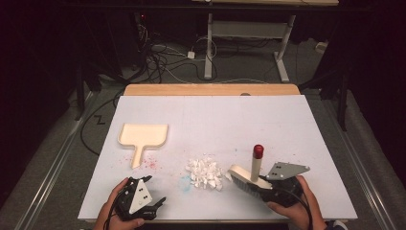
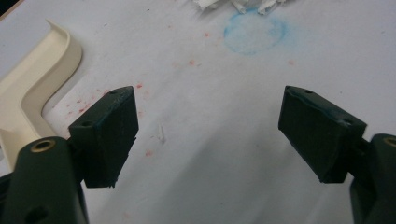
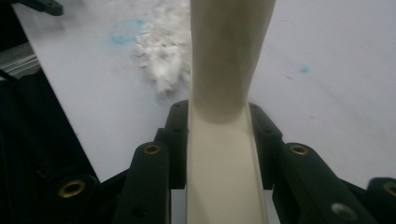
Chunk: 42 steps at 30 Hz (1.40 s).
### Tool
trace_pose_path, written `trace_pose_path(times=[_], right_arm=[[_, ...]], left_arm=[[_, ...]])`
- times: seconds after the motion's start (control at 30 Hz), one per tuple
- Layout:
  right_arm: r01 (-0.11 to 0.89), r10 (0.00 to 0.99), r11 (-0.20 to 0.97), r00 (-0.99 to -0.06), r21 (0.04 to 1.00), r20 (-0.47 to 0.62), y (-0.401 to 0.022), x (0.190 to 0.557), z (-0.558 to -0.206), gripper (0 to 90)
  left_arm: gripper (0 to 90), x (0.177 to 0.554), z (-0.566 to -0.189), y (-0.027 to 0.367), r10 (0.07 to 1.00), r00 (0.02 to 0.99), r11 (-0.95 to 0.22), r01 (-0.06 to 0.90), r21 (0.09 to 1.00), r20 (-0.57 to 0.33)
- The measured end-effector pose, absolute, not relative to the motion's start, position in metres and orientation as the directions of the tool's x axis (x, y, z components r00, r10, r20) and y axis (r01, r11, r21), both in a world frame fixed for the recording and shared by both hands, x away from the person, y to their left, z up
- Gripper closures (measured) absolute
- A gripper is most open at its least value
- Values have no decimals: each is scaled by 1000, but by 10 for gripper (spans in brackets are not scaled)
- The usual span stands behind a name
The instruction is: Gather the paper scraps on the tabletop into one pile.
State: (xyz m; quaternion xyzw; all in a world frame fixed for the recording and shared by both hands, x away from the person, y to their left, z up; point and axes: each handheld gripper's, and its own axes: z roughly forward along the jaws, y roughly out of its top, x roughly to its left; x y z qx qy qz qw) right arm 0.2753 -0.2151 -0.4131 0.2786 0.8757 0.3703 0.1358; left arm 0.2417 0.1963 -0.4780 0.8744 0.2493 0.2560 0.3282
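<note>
High view: the right gripper (image 1: 258, 184), near the white table's (image 1: 215, 120) front edge toward its right corner, is clamped on a cream hand brush (image 1: 246, 178) with a red-tipped handle. A pile of white paper scraps (image 1: 205, 172) lies just left of the bristles. The left gripper (image 1: 154, 203), jaws wide apart and empty, sits near the front edge; a cream plastic dustpan (image 1: 142, 136) lies beyond it, well apart from the scraps.

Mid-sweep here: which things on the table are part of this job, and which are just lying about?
In the job:
- cream hand brush with red-tipped handle, clamped in the right gripper
- pile of white paper scraps
- cream plastic dustpan
- left gripper, open

Lying about:
- blue smudge
- red specks
</note>
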Motion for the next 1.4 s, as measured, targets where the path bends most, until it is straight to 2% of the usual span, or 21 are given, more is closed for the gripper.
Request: trace_pose_path(times=[0.17,0.37,0.77,0.97,1.13,1.3,1.4], right_arm=[[353,556,578,-831,736,-38,-193,277,-414,680],[324,556,554,-830,767,-52,-187,277,-403,680],[321,586,525,-808,788,-61,-242,266,-379,679],[407,586,554,-811,726,7,-275,266,-383,679],[504,561,555,-814,662,150,-291,273,-395,679],[582,581,537,-780,611,233,-299,300,-406,678],[606,604,545,-763,579,230,-302,319,-409,640]], left_arm=[[189,241,-478,197,604,745,-660,268,702,283],[189,241,-478,198,604,745,-659,268,703,282],[189,242,-478,197,610,742,-655,272,705,280],[189,243,-478,196,606,744,-662,274,698,281],[189,243,-478,194,602,746,-666,270,695,286],[189,245,-479,193,603,748,-661,274,699,278],[189,247,-479,194,608,745,-655,277,703,274]])
